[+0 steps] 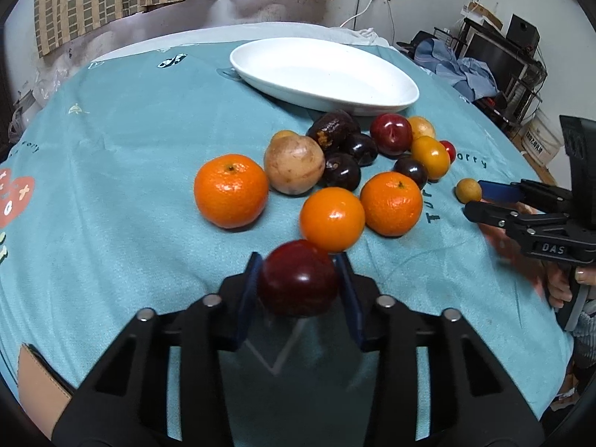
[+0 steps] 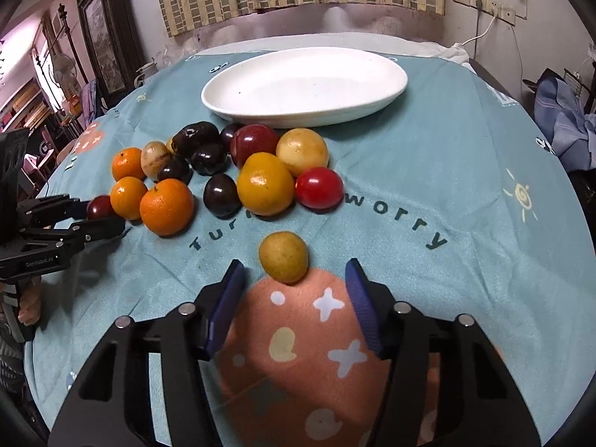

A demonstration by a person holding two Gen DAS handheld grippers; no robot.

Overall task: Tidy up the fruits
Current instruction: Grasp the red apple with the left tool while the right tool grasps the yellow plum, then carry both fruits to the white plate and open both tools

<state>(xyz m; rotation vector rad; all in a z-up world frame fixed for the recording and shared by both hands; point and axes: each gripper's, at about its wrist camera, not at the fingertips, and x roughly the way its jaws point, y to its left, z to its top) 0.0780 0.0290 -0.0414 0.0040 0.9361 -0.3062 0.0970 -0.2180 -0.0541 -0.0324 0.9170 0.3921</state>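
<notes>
Nearest the left wrist camera, a dark red plum (image 1: 298, 279) sits between the blue pads (image 1: 249, 290) of the left gripper (image 1: 298, 292), which look pressed against its sides, so it reads as grasped. Plums are light, smooth and a bit slippery, with soft flesh; a hold across the widest middle with gentle pressure seems safest. Over on the right, the right gripper (image 2: 294, 298) stands partly open, a small yellow fruit (image 2: 284, 257) just ahead of its tips, untouched. Farther off lie the mixed fruit pile (image 2: 223, 171) and the empty white dish (image 2: 387, 100) on the teal cloth (image 2: 428, 171).
</notes>
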